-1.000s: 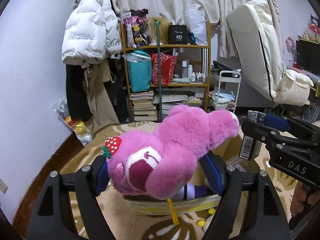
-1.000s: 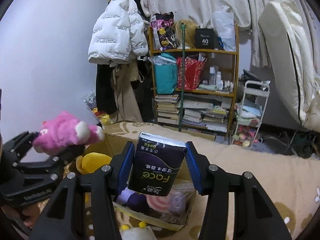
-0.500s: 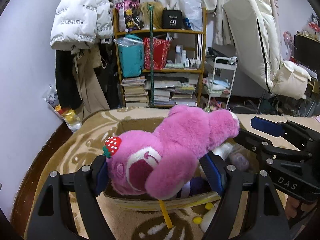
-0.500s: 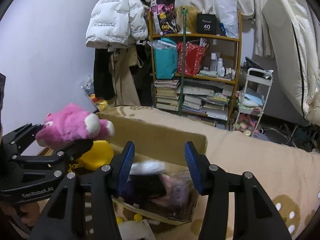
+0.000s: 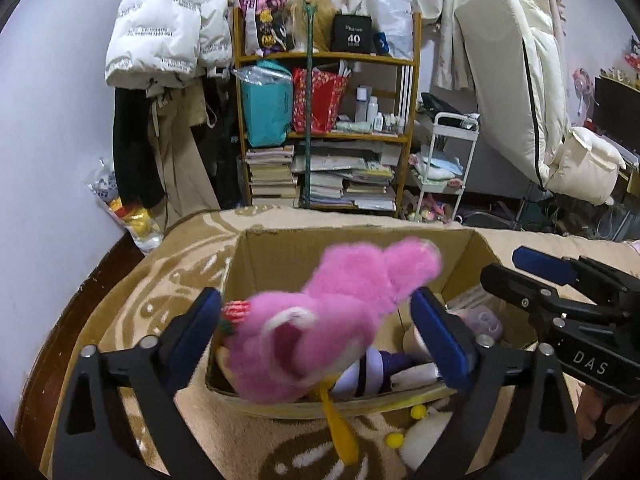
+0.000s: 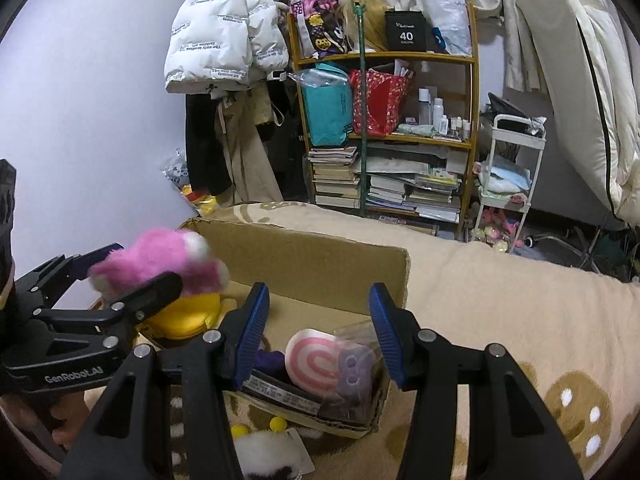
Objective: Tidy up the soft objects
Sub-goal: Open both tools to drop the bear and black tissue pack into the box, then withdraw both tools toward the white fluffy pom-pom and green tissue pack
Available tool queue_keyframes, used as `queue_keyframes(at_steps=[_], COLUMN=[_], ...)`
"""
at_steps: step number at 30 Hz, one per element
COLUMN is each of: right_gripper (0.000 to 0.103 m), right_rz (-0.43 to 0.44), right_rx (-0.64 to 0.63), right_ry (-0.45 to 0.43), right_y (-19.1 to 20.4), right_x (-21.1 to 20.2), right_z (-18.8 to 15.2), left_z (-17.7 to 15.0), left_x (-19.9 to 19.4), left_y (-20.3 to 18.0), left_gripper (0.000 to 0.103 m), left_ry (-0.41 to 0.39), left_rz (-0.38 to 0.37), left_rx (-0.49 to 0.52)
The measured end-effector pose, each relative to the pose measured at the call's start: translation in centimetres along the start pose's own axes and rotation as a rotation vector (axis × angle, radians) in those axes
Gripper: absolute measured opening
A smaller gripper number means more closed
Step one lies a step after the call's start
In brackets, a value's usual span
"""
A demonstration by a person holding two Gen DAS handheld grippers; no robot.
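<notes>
- One pink plush bear (image 5: 320, 328), blurred, sits between the spread fingers of the left gripper (image 5: 316, 330), over the near left corner of the single cardboard box (image 5: 288, 256); whether the pads touch it cannot be told.
- Inside the box: one yellow plush (image 6: 184, 314), one pink-and-white swirl toy (image 6: 314, 360), one purple-striped toy (image 5: 376, 366), one dark tissue pack (image 6: 280, 394).
- Readable writing: "GenRobot.AI" on the left gripper, "DAS" on the right gripper (image 6: 318, 334), "40" on a black box (image 5: 352, 34) on the shelf (image 5: 326, 56).
- The right gripper's jaws stand wide apart, holding nothing, over the box's near right corner.
</notes>
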State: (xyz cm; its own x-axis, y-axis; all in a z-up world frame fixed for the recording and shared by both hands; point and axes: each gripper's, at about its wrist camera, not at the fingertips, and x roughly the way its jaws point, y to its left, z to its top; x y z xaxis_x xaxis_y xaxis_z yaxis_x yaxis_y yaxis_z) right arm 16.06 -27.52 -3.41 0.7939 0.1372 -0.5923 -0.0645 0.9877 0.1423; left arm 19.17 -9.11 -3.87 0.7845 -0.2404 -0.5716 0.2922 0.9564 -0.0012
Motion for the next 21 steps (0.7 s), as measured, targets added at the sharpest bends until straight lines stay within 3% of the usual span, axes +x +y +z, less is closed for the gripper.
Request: queue_keyframes(at_steps=[9, 11, 16, 19, 21], right_gripper=[0.057, 0.07, 0.077, 0.089, 0.092], right_rz=[0.024, 0.032, 0.046, 0.048, 0.047], right_rx=[0.016, 0.021, 0.023, 0.015, 0.011], right_ry=[0.012, 0.018, 0.024, 0.035, 0.029], right_y=[-0.1, 0.0, 0.7, 1.3, 1.6], right_x=[-0.8, -1.2, -2.7, -3.9, -4.8], right_z=[0.0, -0.2, -0.8, -1.3, -1.6], left_z=[-0.3, -0.5, -1.1, -1.7, -1.9], left_x=[-1.3, -1.7, -3.3, -4.5, -5.2], left_y=[0.1, 0.1, 0.3, 0.4, 0.5], left_gripper=[0.098, 0.098, 0.098, 0.099, 0.099], left_ry=[-0.001, 0.0, 0.018, 0.024, 0.027], left_rz=[0.021, 0.038, 0.035, 0.04, 0.038], left_rx=[0.002, 0.006, 0.009, 0.005, 0.003])
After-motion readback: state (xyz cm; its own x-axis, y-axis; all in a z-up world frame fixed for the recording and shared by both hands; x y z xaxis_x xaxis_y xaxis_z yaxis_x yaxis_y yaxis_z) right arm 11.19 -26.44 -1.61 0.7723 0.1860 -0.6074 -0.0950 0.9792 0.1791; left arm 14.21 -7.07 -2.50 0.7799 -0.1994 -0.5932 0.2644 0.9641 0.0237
